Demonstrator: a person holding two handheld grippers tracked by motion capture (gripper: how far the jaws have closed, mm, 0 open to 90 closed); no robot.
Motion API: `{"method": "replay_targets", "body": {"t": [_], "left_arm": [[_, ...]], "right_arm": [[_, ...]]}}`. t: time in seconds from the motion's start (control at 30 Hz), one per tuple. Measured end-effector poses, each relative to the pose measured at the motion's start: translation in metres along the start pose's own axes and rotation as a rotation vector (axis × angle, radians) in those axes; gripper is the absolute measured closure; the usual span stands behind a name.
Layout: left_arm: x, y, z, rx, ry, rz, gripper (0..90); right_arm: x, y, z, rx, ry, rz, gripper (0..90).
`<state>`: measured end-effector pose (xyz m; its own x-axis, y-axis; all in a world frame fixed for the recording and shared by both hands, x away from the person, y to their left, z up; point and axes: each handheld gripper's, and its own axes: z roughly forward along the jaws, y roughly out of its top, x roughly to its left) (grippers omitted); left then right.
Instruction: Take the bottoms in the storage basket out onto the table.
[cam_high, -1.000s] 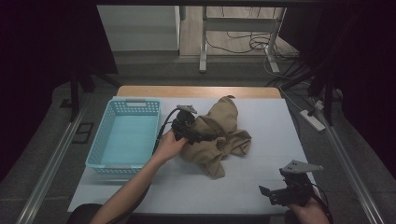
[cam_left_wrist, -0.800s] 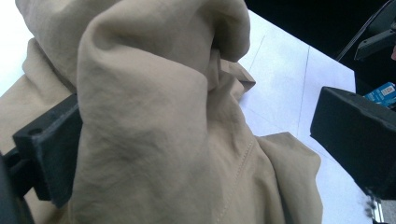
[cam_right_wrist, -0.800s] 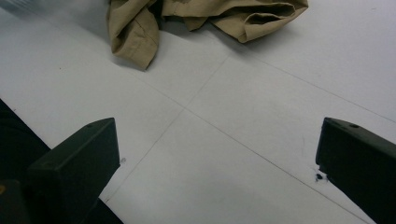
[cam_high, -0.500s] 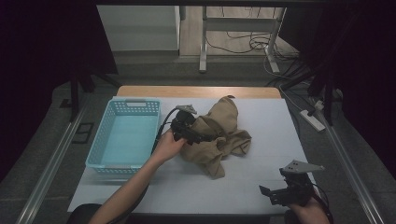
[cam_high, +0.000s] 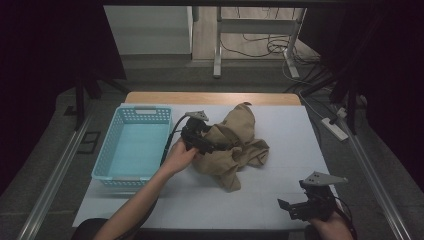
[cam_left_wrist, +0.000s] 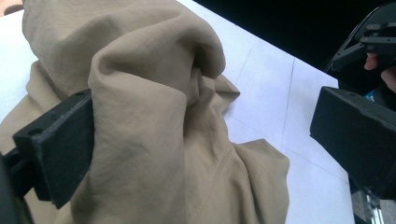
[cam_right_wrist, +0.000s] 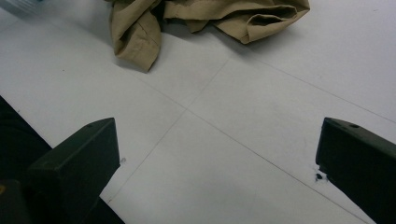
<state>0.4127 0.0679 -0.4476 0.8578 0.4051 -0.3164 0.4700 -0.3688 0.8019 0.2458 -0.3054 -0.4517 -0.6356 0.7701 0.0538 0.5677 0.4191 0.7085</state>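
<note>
The white-covered rectangular table (cam_high: 280, 200) has a bare wooden strip along its far edge. Beyond it, grey floor (cam_high: 165, 75) gives way to pale wood flooring where black cables (cam_high: 260, 47) trail around white metal table legs (cam_high: 218, 45). A white power strip (cam_high: 334, 128) lies right. Both sides fall into darkness.

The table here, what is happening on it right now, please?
A person works at a white table with a hand-held gripper in each hand. The left hand-held gripper is at a crumpled tan garment, its jaws open with a fold of cloth between them. The right hand-held gripper waits open over bare table near the front right corner, holding nothing. A light blue plastic basket sits empty to the left of the garment.
</note>
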Motion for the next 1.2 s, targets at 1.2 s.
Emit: {"method": "replay_targets", "body": {"t": [1.2], "left_arm": [[-0.017,0.0,-0.023,0.051,0.055,0.034,0.0]], "right_arm": [[0.0,0.0,0.0,-0.002,0.0,-0.003,0.1]]}}
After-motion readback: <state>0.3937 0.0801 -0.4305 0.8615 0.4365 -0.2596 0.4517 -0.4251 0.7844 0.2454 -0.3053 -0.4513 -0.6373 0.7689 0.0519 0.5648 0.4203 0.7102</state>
